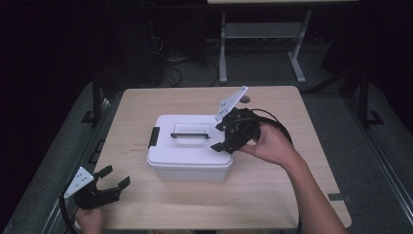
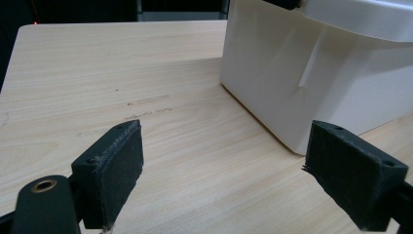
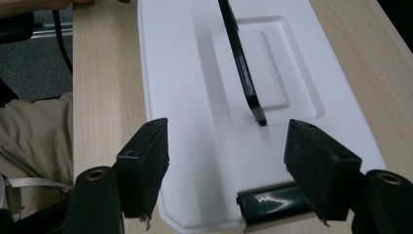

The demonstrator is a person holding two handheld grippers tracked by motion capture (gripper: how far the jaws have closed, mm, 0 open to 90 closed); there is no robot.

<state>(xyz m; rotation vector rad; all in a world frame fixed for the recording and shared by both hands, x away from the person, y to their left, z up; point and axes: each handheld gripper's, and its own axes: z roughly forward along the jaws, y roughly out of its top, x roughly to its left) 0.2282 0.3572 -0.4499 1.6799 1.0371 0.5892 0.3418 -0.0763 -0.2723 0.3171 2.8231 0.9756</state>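
Observation:
A white plastic box point(image 1: 190, 161) with a flat lid point(image 3: 190, 97) stands mid-table. A black carry handle point(image 1: 190, 135) lies on the lid, and a black latch point(image 1: 154, 137) sits at the left end. My right gripper point(image 1: 219, 136) is open at the box's right end, its jaws either side of the right latch point(image 3: 275, 202), just above the lid edge. The handle point(image 3: 241, 58) runs away from it. My left gripper point(image 1: 116, 175) is open near the table's front left corner with nothing in it, and it faces the box's side wall point(image 2: 311, 63) from a short way off.
The wooden table point(image 1: 272, 195) has bare surface on all sides of the box. Behind it stand a white metal frame point(image 1: 223, 48) and floor cables point(image 1: 170, 68). The person's beige trouser leg point(image 3: 34, 131) is beside the table's near edge.

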